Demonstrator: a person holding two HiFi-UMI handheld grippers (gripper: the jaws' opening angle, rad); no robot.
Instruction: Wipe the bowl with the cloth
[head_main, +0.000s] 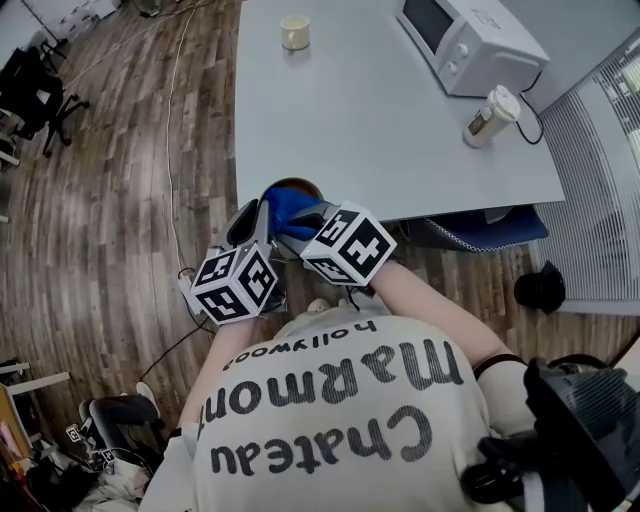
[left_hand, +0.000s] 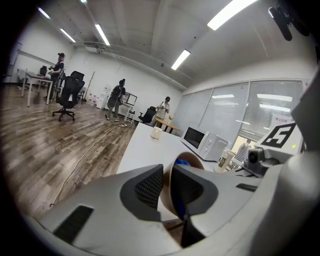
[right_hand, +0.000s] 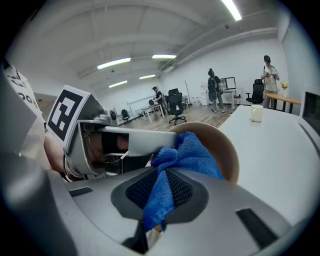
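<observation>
the left gripper (left_hand: 167, 190) clamps the rim of the tan bowl (right_hand: 229, 150), holding it tilted at the near edge of the white table (head_main: 380, 120). the right gripper (right_hand: 161, 192), clenched on the blue cloth (right_hand: 192, 155), sits just to its right, the cloth inside the bowl's open mouth.

Microwave (head_main: 470, 40), cup (head_main: 294, 32), bottle (head_main: 492, 116) on table (head_main: 350, 130)
</observation>
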